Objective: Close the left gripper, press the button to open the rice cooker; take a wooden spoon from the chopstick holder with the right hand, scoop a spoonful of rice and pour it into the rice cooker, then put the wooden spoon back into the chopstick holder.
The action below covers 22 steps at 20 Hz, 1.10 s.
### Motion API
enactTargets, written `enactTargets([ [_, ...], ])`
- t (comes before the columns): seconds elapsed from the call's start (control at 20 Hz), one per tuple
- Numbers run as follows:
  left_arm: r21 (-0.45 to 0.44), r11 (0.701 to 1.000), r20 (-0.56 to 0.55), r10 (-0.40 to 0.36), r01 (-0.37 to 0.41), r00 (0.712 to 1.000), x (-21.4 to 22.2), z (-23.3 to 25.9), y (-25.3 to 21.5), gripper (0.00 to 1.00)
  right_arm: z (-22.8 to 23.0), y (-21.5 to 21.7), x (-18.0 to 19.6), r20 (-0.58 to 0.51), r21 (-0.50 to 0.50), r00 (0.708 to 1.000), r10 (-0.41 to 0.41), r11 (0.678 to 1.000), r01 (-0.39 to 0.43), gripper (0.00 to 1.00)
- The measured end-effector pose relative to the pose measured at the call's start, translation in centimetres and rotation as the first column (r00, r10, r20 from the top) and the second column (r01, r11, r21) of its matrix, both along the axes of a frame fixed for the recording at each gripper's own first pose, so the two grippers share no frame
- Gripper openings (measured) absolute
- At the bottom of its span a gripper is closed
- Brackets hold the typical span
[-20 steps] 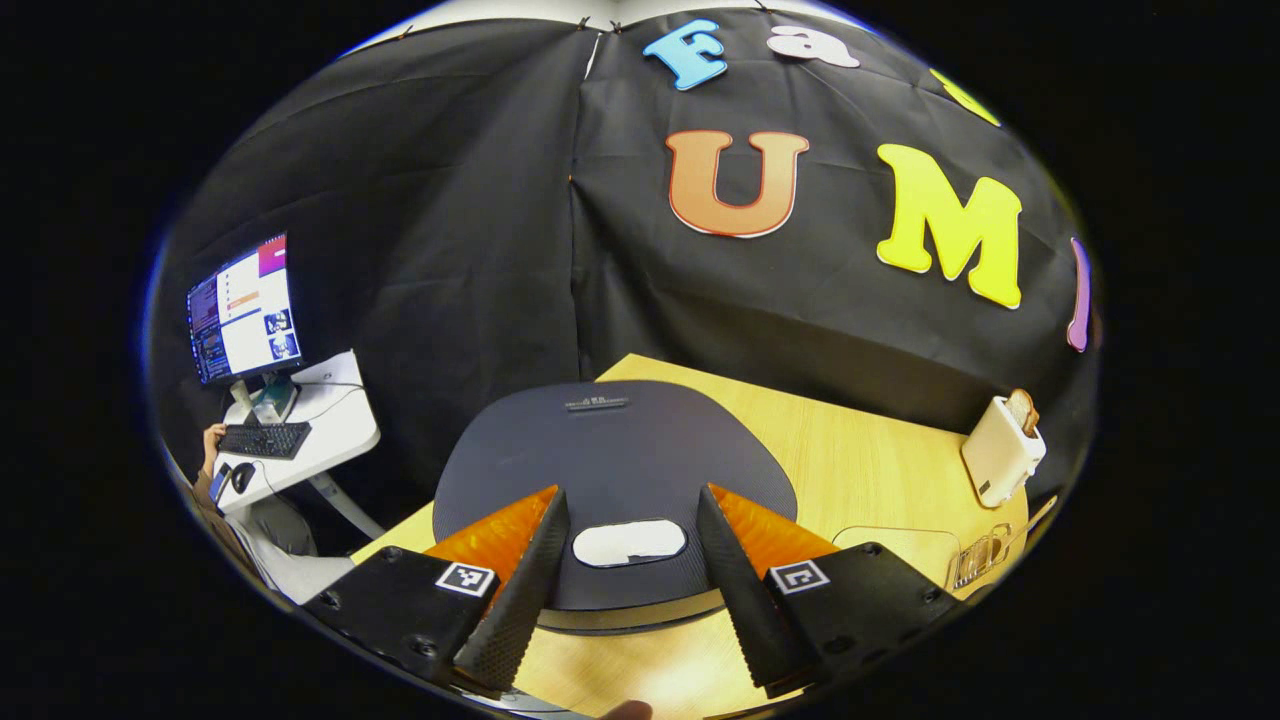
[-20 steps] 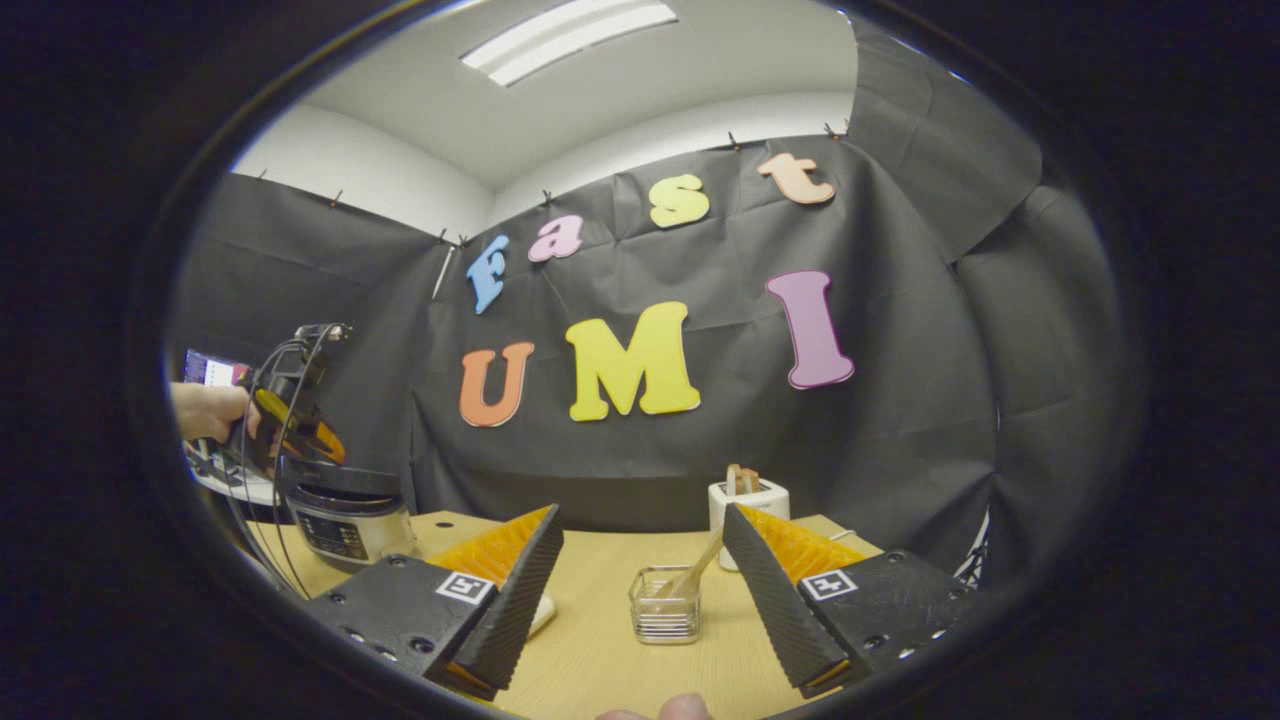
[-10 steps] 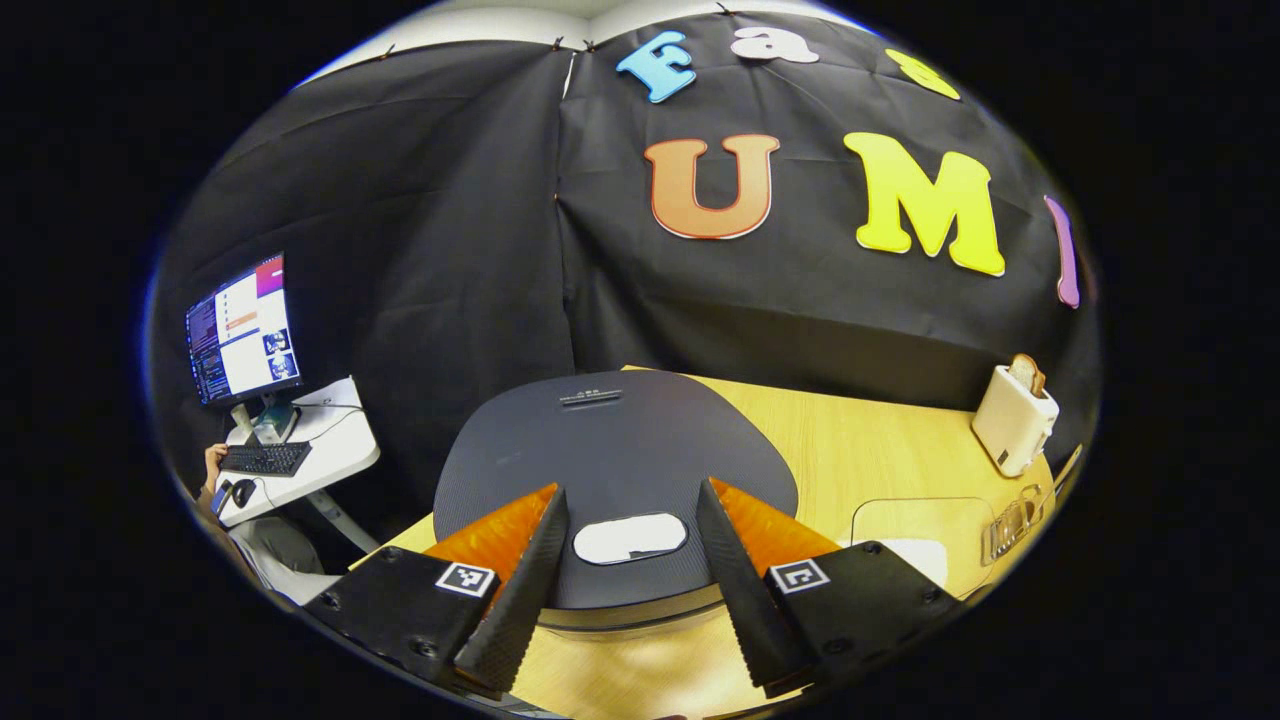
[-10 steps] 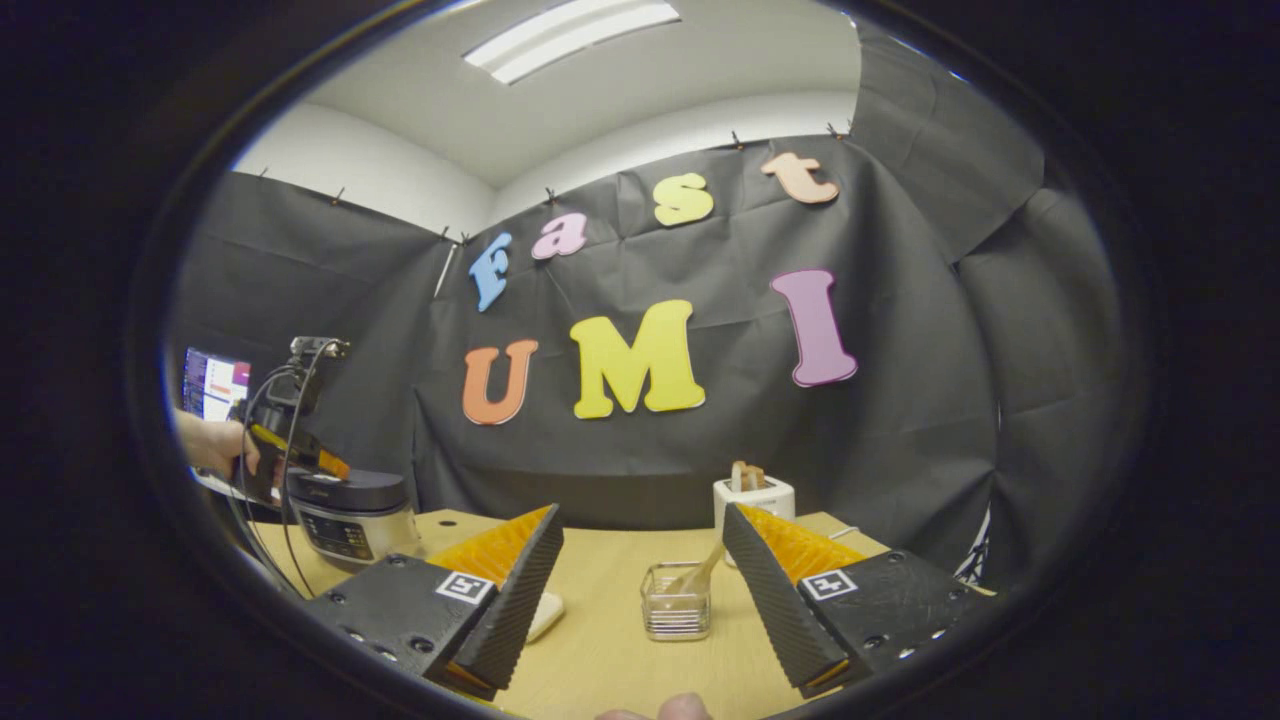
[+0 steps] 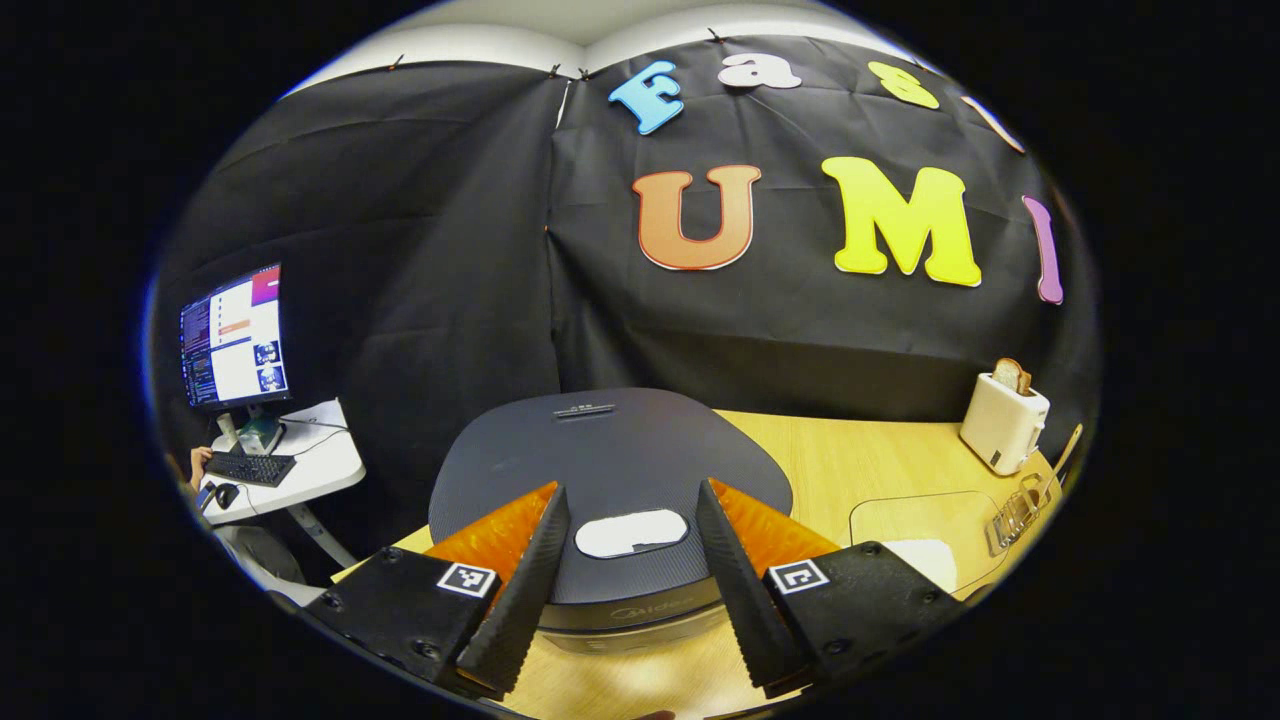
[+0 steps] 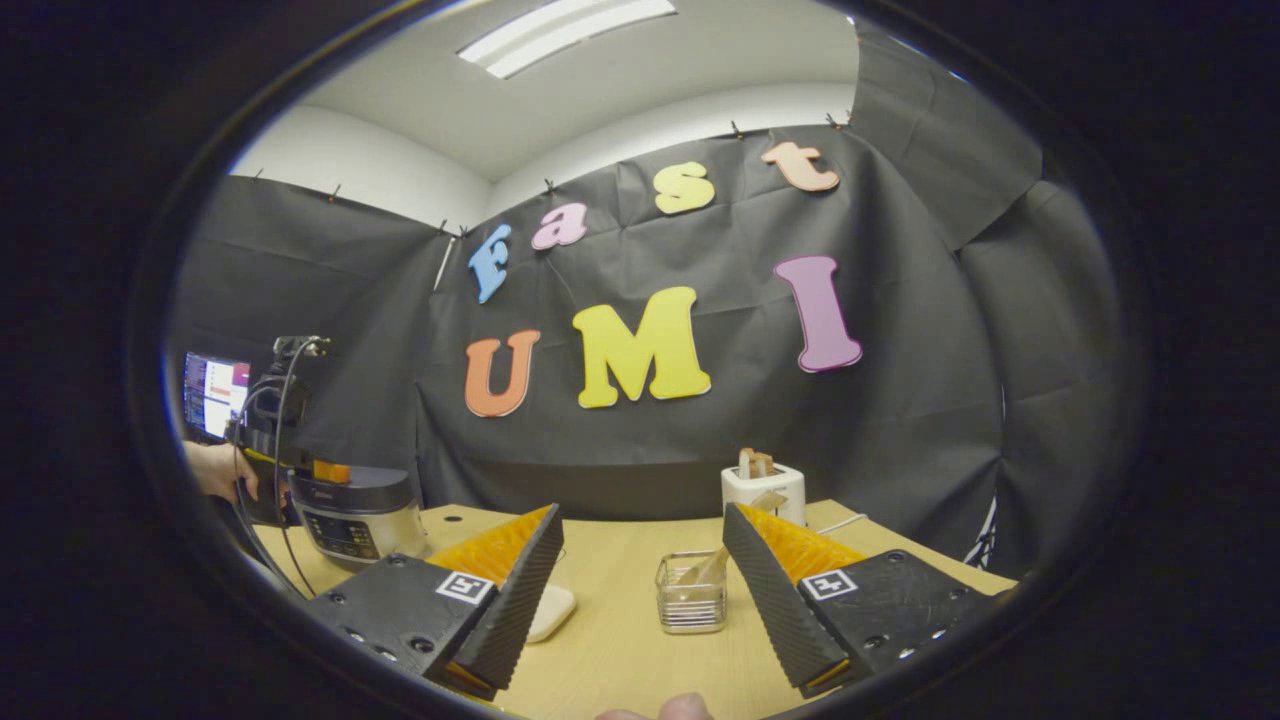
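Note:
The rice cooker sits close in the left gripper view, its dark lid shut and its white button showing between my fingers. My left gripper is open just above the cooker's front edge. From the right gripper view the cooker stands at the far left, with a hand holding the left gripper over it. A clear chopstick holder with the wooden spoon leaning in it stands ahead of my open right gripper, some way off. The holder is also at the right edge.
A white toaster with bread stands behind the holder on the wooden table. A cream object lies partly behind the right gripper's left finger. A clear flat container lies right of the cooker. A desk with a monitor stands beyond the table.
The left gripper has come lower and more level at the cooker's front, still open. The right gripper has barely moved; the holder has drifted slightly right in its view.

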<state>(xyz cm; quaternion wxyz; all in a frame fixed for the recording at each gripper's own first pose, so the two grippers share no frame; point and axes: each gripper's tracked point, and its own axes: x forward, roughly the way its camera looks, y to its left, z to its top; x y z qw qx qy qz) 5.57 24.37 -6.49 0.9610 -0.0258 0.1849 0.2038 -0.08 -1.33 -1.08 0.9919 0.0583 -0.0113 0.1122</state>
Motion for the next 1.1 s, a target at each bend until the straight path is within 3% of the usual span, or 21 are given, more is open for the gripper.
enactTargets([
  [0.1,-0.019,1.000,-0.010,0.000,0.000,1.000,-0.2,0.0,-0.1,0.83,-0.1,0.1,0.1,-0.006,-0.007,1.000,-0.010,1.000,0.010,0.95],
  [0.15,-0.020,1.000,-0.006,0.002,-0.003,1.000,-0.2,0.1,0.0,0.83,0.0,0.2,-0.1,-0.009,-0.011,1.000,-0.016,1.000,0.015,0.91],
  [0.25,-0.063,0.998,0.041,-0.023,0.026,0.999,0.2,0.6,-1.2,0.83,0.4,0.3,-0.2,-0.002,-0.026,1.000,-0.028,0.999,0.028,0.95],
  [0.35,-0.073,0.997,0.074,-0.028,0.034,0.997,0.0,2.1,-2.5,0.90,1.3,0.5,-0.1,0.016,-0.034,0.999,-0.043,0.998,0.043,0.91],
  [0.4,-0.044,0.998,0.112,-0.040,0.045,0.993,-0.1,3.5,-3.0,0.93,1.6,0.9,-0.2,0.022,-0.035,0.999,-0.043,0.998,0.044,0.95],
  [0.5,0.015,0.996,0.198,-0.093,0.092,0.976,0.0,7.7,-5.0,0.98,2.3,1.3,-0.1,0.034,-0.041,0.998,-0.049,0.998,0.051,0.95],
  [0.55,0.033,0.993,0.239,-0.117,0.112,0.964,-0.4,9.0,-6.4,0.98,2.5,1.4,-0.1,0.037,-0.036,0.998,-0.054,0.998,0.056,0.91],
  [0.65,0.045,0.981,0.307,-0.191,0.187,0.932,-1.1,10.8,-10.0,0.98,2.5,1.8,-0.2,0.031,-0.021,0.997,-0.063,0.998,0.064,0.95],
  [0.7,0.057,0.974,0.323,-0.225,0.218,0.919,-1.3,11.4,-11.7,1.00,2.5,2.1,-0.2,0.027,-0.014,0.997,-0.067,0.998,0.067,0.91],
  [0.8,0.092,0.963,0.339,-0.271,0.255,0.901,-2.0,11.9,-14.0,0.98,2.5,2.6,-0.3,0.023,0.001,0.997,-0.071,0.998,0.071,0.95],
  [1.1,0.119,0.941,0.385,-0.339,0.318,0.859,-4.4,11.4,-18.3,0.98,2.6,3.4,-0.3,0.029,-0.036,0.995,-0.099,0.994,0.100,0.91],
])
